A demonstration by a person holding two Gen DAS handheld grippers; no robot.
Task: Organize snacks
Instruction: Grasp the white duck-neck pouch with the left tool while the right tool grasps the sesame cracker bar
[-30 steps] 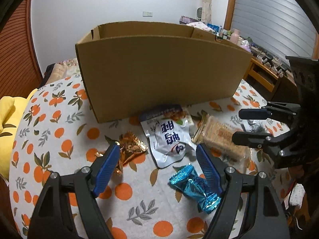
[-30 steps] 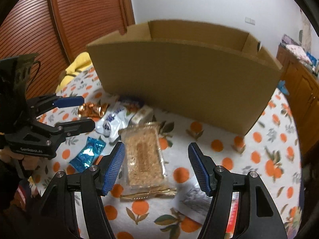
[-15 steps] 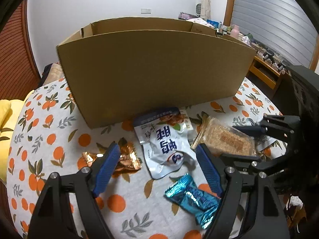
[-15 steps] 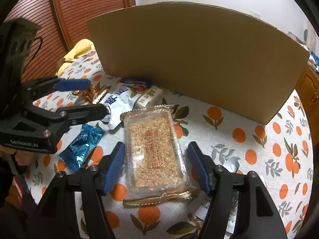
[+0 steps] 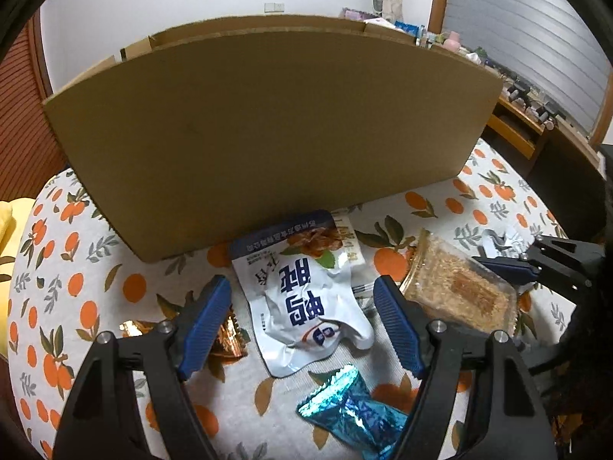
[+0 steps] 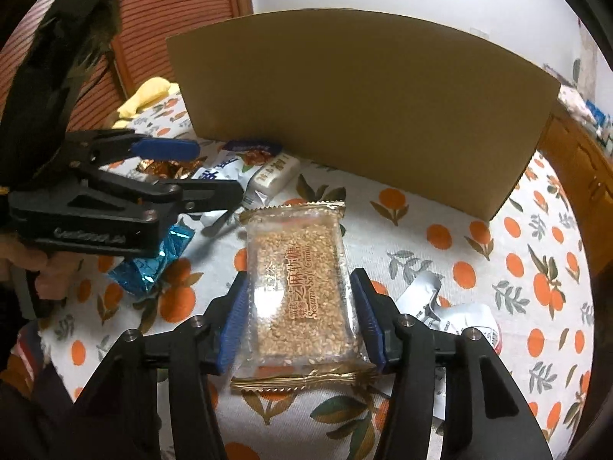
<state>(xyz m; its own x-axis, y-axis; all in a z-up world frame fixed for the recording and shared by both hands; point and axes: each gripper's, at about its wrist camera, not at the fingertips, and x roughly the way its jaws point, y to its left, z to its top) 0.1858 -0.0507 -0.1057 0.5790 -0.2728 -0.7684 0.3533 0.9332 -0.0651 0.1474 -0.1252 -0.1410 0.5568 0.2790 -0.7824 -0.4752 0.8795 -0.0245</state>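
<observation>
Step in hand: picking the first 2 snacks off the table; nothing is lifted yet, and whether anything lies inside the cardboard box point(image 5: 268, 115) cannot be told from here.
Right gripper point(image 6: 300, 318): jaws closing around the sesame candy pack point(image 6: 302, 287); the blue pads stand at the pack's long edges, seemingly just at the wrapper, and a firm pinch is not yet sure.
Left gripper point(image 5: 302, 310): jaws moderately wide and narrowing slightly, astride the white pouch point(image 5: 306, 299); the pads are clear of it.
Where the snacks are: all on the orange-print tablecloth point(image 5: 95, 268) in front of the box; a copper wrapper point(image 5: 226, 337) lies by the left pad, a blue foil packet point(image 5: 352, 410) nearer the camera, a small white bar point(image 6: 274, 176) and a crumpled silver sachet point(image 6: 452, 306) lie apart.
Next move, right: finish the squeeze gently; the clear wrapper looks slippery and stiff; then lift over the box wall.
Next move, left: lower onto the pouch and close; the limp pouch may buckle.
</observation>
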